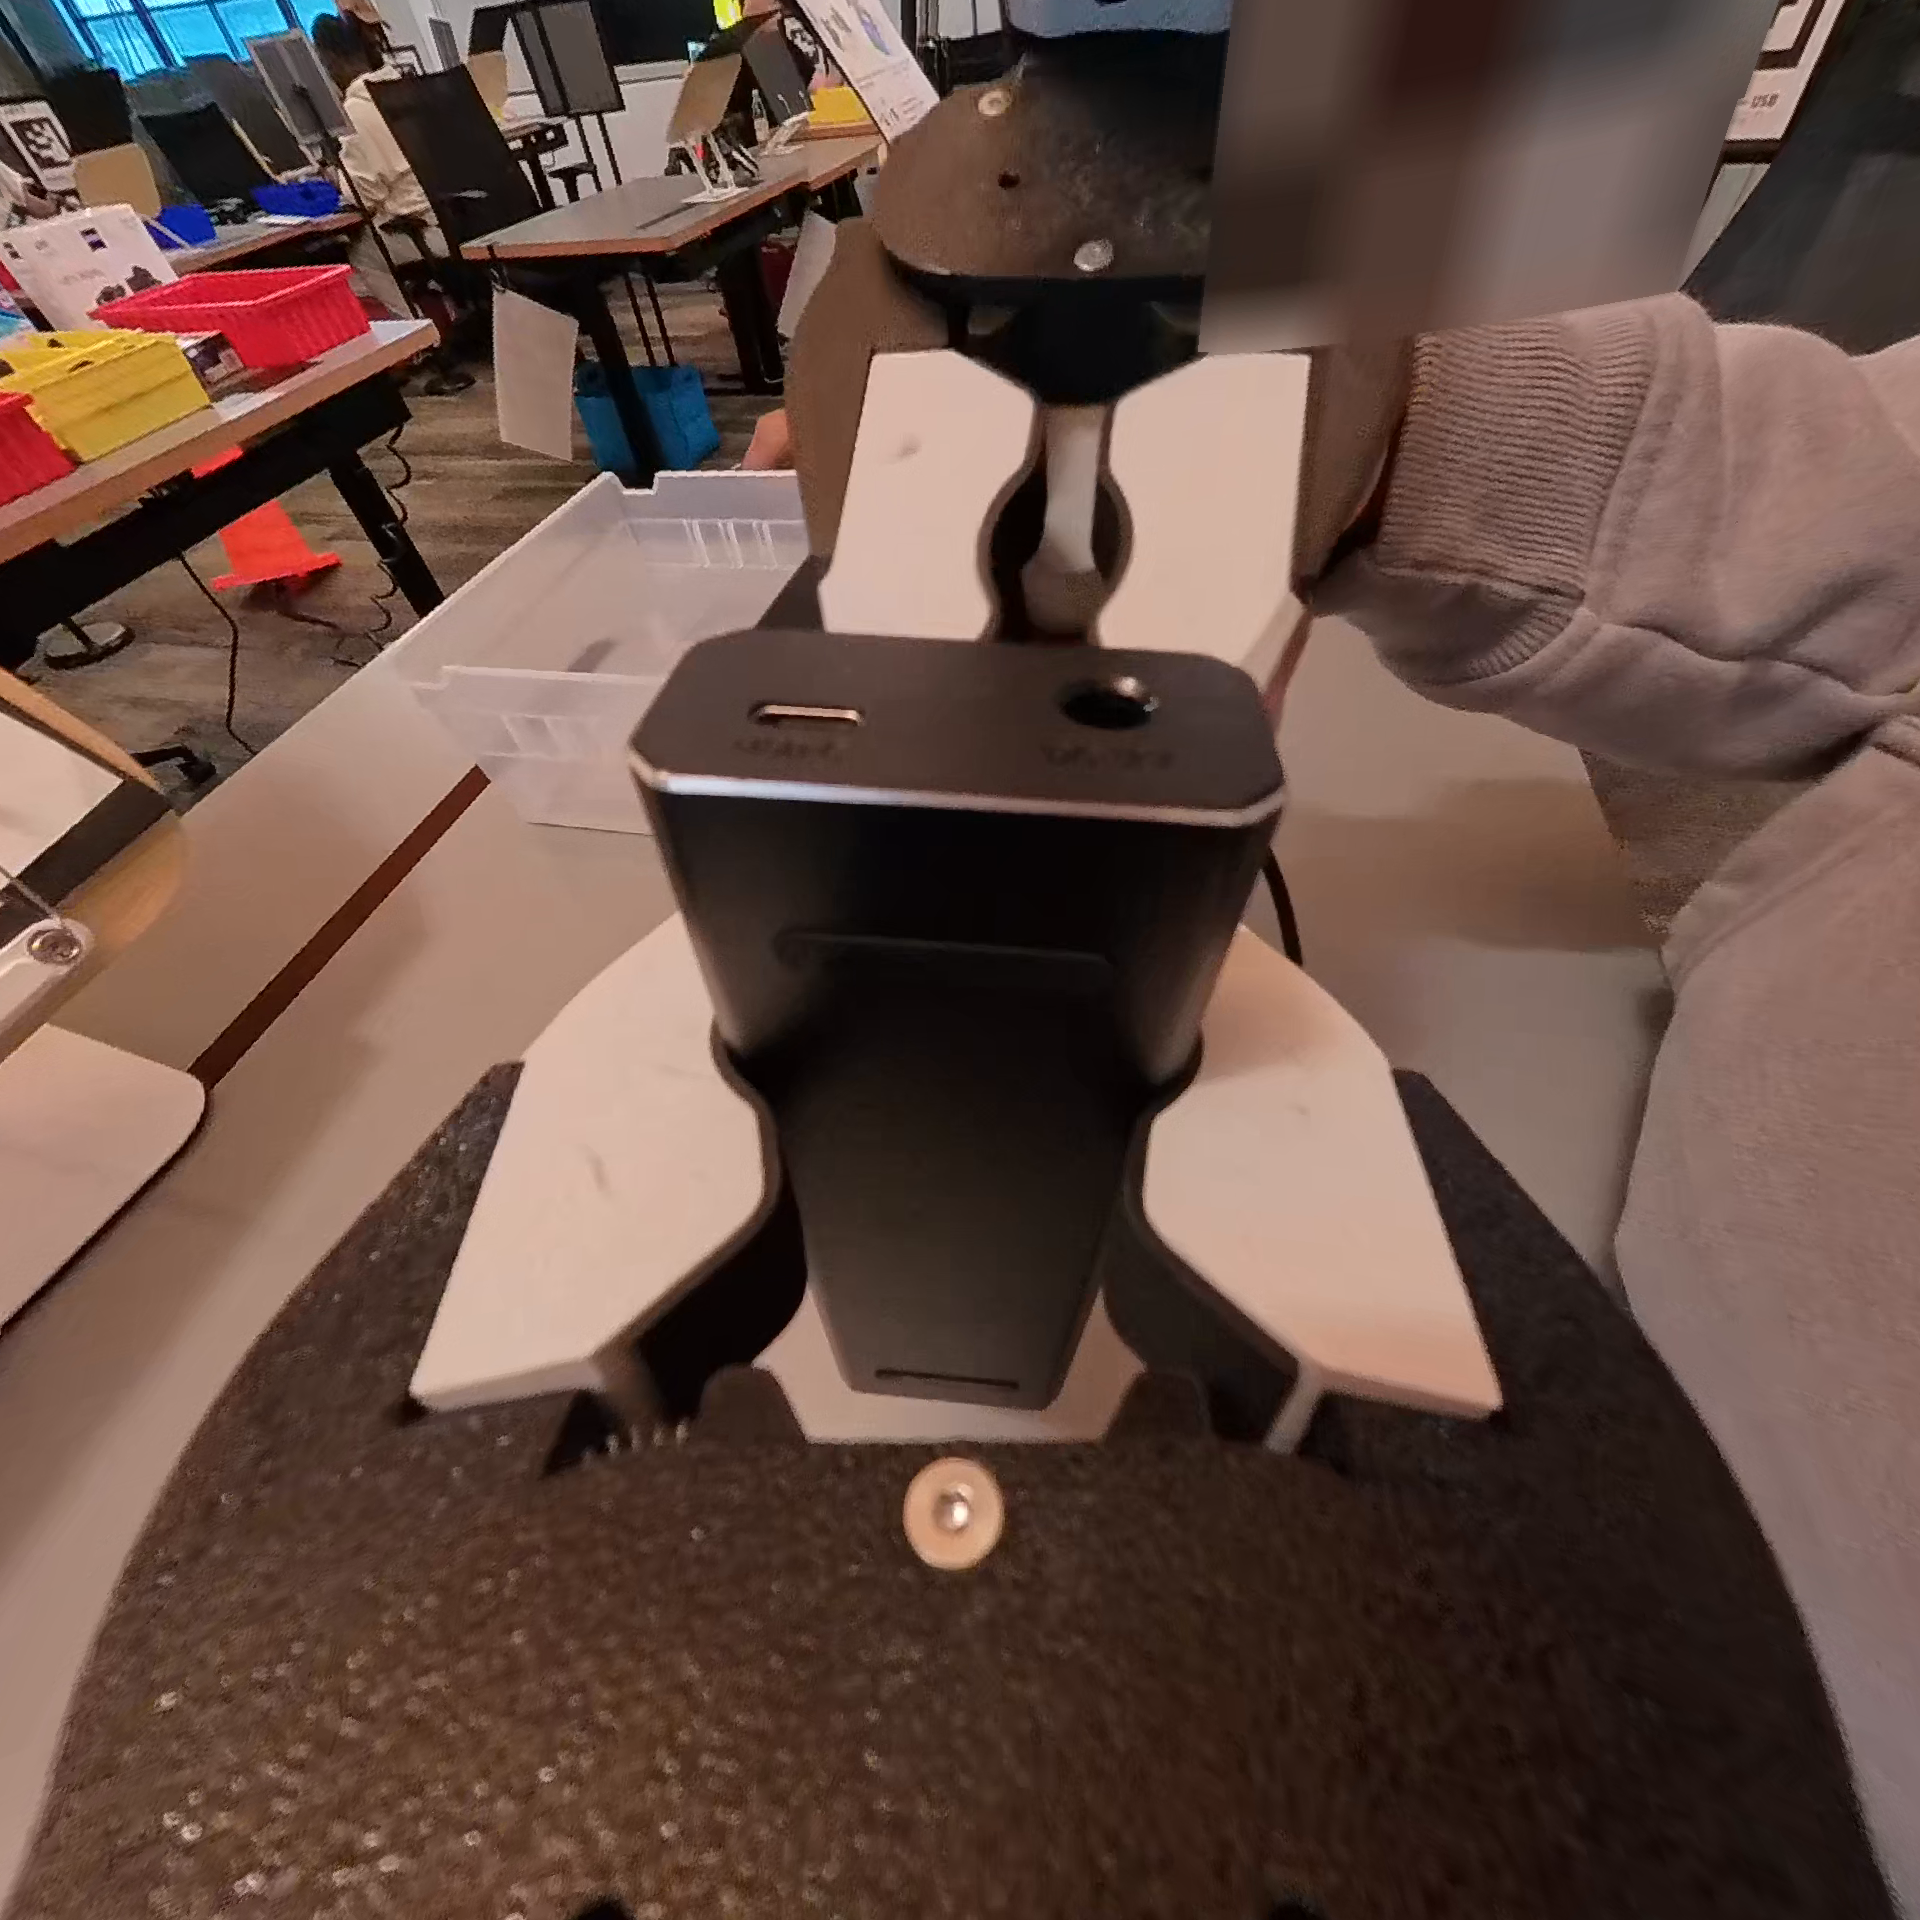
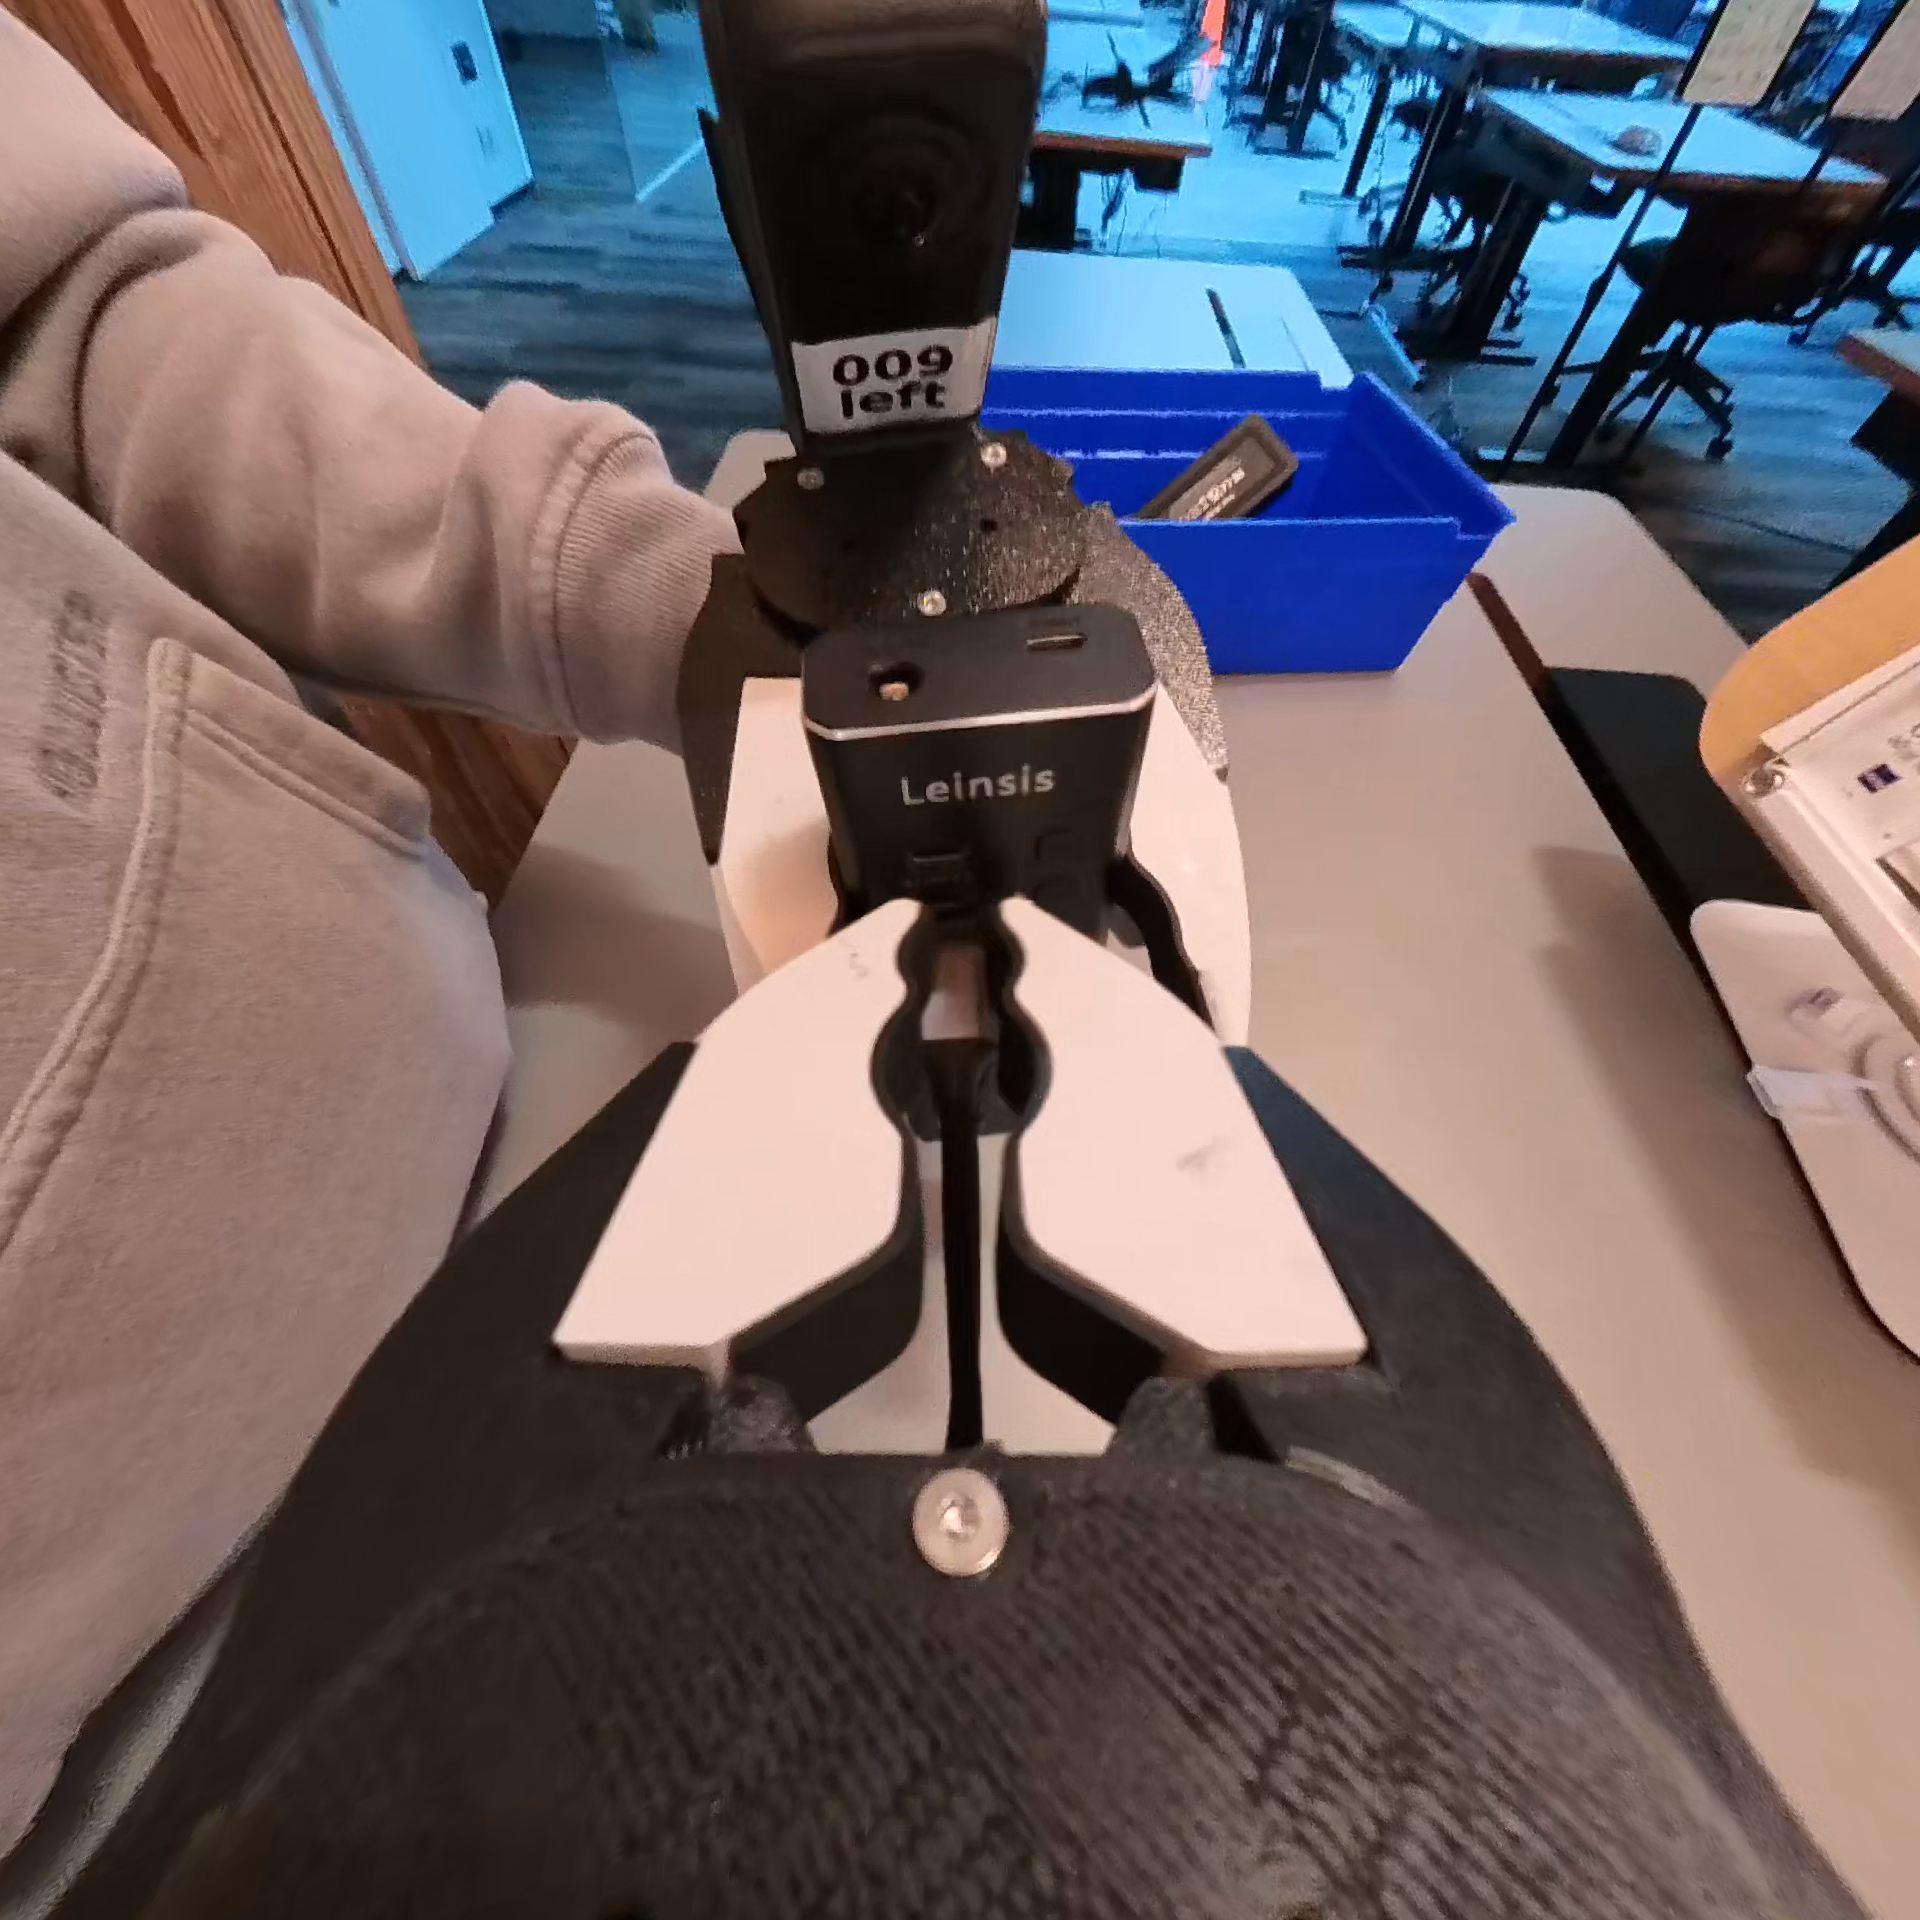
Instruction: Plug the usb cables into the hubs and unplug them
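My left gripper (image 1: 956,1039) is shut on a black hub (image 1: 951,862) and holds it upright above the table, its port end turned up. My right gripper (image 2: 954,920) is shut on a silver USB plug (image 2: 954,997) with a black cable (image 2: 964,1247) running back between the fingers. The plug's tip meets a port on the hub's face (image 2: 977,790); how deep it sits cannot be told. The right gripper (image 1: 1044,613) shows just behind the hub in the left wrist view. The left gripper (image 2: 977,831) shows beyond the hub in the right wrist view.
A white plastic tray (image 1: 623,582) stands at the table's far edge. A blue bin (image 2: 1299,561) holds another black device (image 2: 1216,483). A person's grey sleeve (image 1: 1610,520) is close by. A white box and a bagged cable (image 2: 1849,1039) lie at the right.
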`<state>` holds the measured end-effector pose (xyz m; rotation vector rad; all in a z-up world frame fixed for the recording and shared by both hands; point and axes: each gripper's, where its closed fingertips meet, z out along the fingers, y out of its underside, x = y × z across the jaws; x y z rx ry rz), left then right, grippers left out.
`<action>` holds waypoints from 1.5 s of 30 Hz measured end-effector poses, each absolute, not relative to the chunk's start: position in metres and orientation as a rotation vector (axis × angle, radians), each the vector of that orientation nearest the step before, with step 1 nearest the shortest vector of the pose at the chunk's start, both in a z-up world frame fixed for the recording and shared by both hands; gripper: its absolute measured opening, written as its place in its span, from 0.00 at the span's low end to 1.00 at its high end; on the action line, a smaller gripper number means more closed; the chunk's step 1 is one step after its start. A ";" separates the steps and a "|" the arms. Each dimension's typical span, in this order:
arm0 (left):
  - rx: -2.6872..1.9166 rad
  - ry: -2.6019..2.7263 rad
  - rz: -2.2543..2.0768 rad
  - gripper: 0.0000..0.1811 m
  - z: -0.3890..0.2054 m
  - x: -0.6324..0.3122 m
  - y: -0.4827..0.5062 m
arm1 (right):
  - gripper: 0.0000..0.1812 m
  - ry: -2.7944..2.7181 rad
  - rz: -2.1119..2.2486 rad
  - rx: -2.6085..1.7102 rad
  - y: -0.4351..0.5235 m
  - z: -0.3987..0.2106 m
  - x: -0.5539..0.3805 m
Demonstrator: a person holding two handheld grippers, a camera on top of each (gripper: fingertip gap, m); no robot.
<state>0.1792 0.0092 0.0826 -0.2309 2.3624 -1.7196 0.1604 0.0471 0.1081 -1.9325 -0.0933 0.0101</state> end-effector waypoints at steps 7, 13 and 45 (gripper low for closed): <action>-0.232 2.391 -1.720 0.39 0.080 0.176 0.009 | 0.16 -0.071 -0.021 -1.973 0.041 0.100 0.162; -0.216 2.413 -1.714 0.39 0.078 0.172 0.006 | 0.17 -0.071 -0.010 -1.975 0.040 0.096 0.162; -0.259 2.325 -1.791 0.39 0.091 0.173 0.013 | 0.18 -0.092 0.075 -1.880 0.027 0.113 0.159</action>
